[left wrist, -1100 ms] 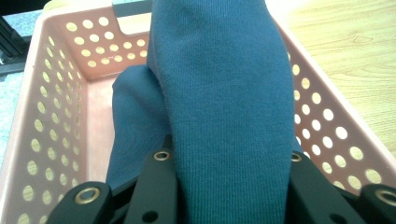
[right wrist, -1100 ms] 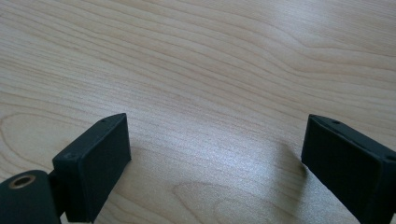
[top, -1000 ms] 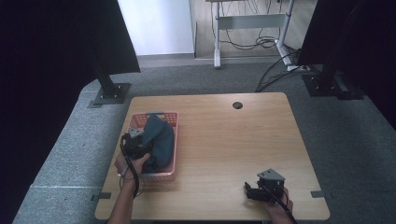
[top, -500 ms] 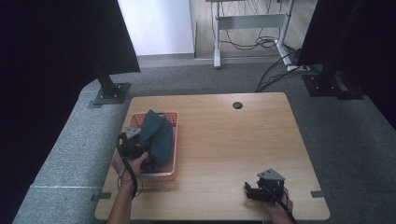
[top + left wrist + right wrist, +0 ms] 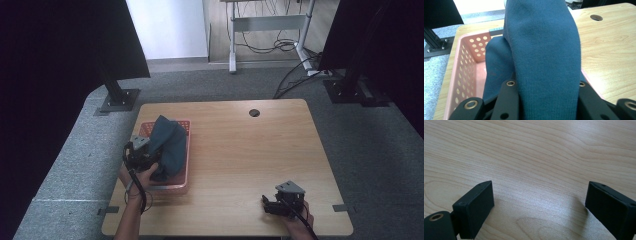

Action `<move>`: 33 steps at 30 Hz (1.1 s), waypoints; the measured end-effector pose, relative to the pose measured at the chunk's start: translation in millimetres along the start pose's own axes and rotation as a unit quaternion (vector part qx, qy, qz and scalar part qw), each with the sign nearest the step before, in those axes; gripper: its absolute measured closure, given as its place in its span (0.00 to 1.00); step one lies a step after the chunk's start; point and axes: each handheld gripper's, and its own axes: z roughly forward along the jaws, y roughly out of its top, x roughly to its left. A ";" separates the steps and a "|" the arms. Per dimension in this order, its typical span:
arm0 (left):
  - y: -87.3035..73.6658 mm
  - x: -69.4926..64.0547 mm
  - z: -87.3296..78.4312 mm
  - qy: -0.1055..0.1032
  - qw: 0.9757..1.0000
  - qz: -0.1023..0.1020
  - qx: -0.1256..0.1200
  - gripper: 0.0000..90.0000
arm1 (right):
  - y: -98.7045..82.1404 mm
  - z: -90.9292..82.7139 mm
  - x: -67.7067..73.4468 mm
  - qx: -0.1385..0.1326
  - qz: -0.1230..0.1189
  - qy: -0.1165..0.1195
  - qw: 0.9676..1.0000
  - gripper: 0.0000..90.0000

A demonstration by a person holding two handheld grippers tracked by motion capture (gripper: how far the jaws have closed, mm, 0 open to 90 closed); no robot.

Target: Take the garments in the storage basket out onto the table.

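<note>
While the high view looks down on the wooden table [image 5: 235, 150], the left gripper [image 5: 141, 155] sits over the pink basket [image 5: 186, 165] at the table's left side, its jaws closed on a dark blue cloth [image 5: 167, 145]; the cloth stands up in a bunched fold above the basket, its lower end reaching down inside; the right gripper [image 5: 280, 202] rests near the table's front edge at the right, well apart from the basket, with bare wood around it; a round hole [image 5: 254, 113] marks the table's far side.

From the left gripper view, the cloth [image 5: 544, 50] rises between the two black jaws, which press on it from both sides; the basket [image 5: 467, 65], with its rows of holes, lies below and to the left, and part of the cloth hangs inside it.

From the right gripper view, the jaws stand wide apart with nothing between them; the table [image 5: 536, 157] lies just beneath.
</note>
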 end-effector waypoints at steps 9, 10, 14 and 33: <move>-0.7 1.7 -2.5 0.000 1.000 -0.002 -0.002 0.79 | 0.0 0.0 0.0 0.000 0.000 0.000 1.000 0.09; -0.7 2.4 -2.7 -0.001 1.000 -0.004 -0.003 0.79 | 0.0 0.0 0.0 0.000 0.000 0.000 1.000 0.09; -0.7 3.8 -3.9 0.001 1.000 -0.005 -0.004 0.79 | 0.0 0.0 0.0 0.000 0.000 0.000 1.000 0.09; 8.0 -2.6 -18.7 -0.002 1.000 0.003 -0.029 0.79 | 0.0 0.0 0.0 0.000 0.000 0.000 1.000 0.09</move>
